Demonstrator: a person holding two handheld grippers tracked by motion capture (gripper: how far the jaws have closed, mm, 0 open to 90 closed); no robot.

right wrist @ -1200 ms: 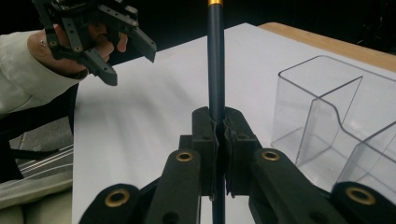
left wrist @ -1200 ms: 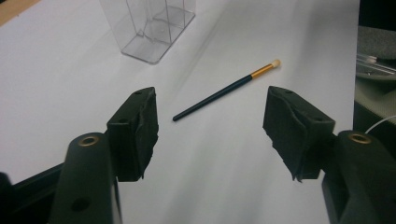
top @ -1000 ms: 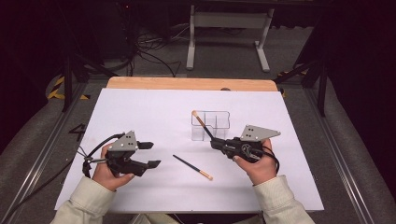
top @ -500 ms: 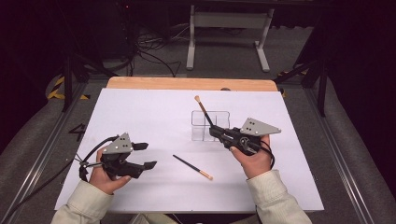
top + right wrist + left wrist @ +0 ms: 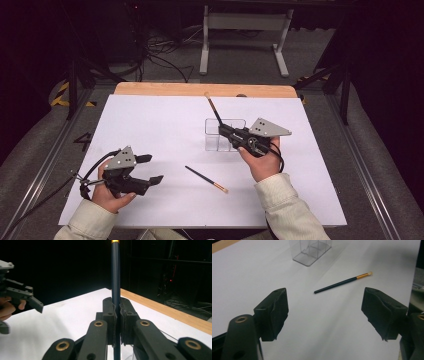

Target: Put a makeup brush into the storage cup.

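Observation:
My right gripper [image 5: 225,130] is shut on a black-handled makeup brush [image 5: 213,110], which slants up and away over a clear plastic organizer [image 5: 219,141]. In the right gripper view the handle [image 5: 115,277] stands straight up between the pressed pads [image 5: 117,303]. A second brush [image 5: 206,179] with a gold ferrule lies flat on the white table. It lies right of my left gripper [image 5: 151,168], whose jaws have just been opening and hold nothing. The left gripper view has the wide jaws [image 5: 328,311], with that brush [image 5: 342,283] and the organizer [image 5: 310,251] beyond them.
A white sheet [image 5: 150,125] covers the table, with a wooden strip [image 5: 165,89] along the far edge. Behind it are a metal stand [image 5: 240,45] and floor cables [image 5: 160,60]. The left gripper [image 5: 22,296] shows at the left of the right gripper view.
The right gripper has shifted left and away with its brush, which now tilts higher over the organizer. The left gripper's jaws stand wider apart.

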